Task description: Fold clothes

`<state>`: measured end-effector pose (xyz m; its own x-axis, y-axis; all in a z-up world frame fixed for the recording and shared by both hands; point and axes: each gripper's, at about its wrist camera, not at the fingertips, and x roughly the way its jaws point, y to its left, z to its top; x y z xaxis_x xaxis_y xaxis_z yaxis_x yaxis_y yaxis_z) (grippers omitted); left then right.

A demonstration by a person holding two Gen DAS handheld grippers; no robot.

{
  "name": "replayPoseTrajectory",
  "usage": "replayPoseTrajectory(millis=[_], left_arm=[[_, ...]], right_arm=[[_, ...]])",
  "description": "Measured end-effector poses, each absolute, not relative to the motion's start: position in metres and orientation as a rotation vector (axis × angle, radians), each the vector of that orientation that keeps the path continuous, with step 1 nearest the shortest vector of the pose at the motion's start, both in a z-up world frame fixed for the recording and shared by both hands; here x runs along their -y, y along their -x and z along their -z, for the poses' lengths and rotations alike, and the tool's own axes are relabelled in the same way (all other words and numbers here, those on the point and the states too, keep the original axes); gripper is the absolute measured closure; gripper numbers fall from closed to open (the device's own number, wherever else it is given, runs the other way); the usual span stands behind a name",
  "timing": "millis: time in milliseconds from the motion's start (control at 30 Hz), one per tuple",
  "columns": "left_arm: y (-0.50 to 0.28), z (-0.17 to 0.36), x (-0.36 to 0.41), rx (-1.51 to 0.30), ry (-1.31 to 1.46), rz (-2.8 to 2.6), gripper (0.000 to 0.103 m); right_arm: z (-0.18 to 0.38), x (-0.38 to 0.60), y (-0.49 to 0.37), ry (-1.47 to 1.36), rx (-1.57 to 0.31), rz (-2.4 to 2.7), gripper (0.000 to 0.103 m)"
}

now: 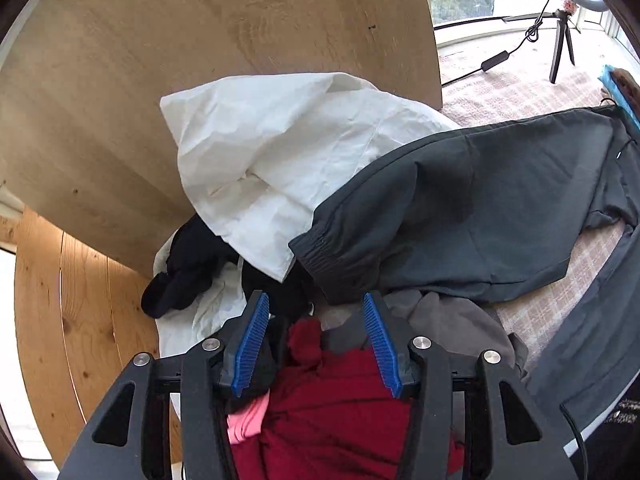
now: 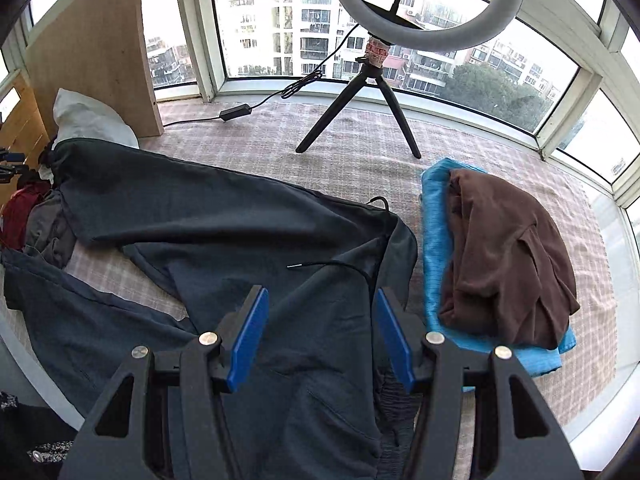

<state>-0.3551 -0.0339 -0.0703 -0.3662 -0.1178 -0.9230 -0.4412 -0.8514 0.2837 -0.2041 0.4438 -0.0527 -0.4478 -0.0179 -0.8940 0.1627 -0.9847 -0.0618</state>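
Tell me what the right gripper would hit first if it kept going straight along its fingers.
Most likely the dark trousers spread on the bed: the right gripper points down at their waist end, jaws open and holding nothing. How far above the cloth it is cannot be judged.

A ring light (image 2: pixel 426 8) on its black tripod (image 2: pixel 362 112) is standing far ahead of the jaws, its cable (image 2: pixel 280 94) trailing left toward a wooden panel (image 2: pixel 96 56) that is rising ahead-left.
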Motion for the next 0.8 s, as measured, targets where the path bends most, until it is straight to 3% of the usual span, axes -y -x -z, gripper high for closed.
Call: replayPoseTrajectory(millis=[367,433,467,500,800], left_arm=[[0.405,0.128,0.04,-0.658,1.731,-2.183,0.056],[0.403,0.13,0.04,-0.624,1.743,-2.194,0.067],[0.401,0.128,0.04,-0.602,1.741,-2.208,0.078],[0.399,0.124,0.038,-0.592,1.729,-2.222,0.08],[0.389,0.059,0.048,-0.608,1.656,-2.427,0.08]], right_arm=[[0.108,-0.431,0.253,-1.757,-0.166,2.463,0.048],[0.113,-0.43,0.258,-1.765,-0.185,2.445,0.049],[0.115,-0.43,0.261,-1.766,-0.196,2.438,0.048],[0.115,-0.431,0.263,-1.764,-0.202,2.435,0.049],[0.099,-0.502,0.281,-1.728,-0.27,2.488,0.048]])
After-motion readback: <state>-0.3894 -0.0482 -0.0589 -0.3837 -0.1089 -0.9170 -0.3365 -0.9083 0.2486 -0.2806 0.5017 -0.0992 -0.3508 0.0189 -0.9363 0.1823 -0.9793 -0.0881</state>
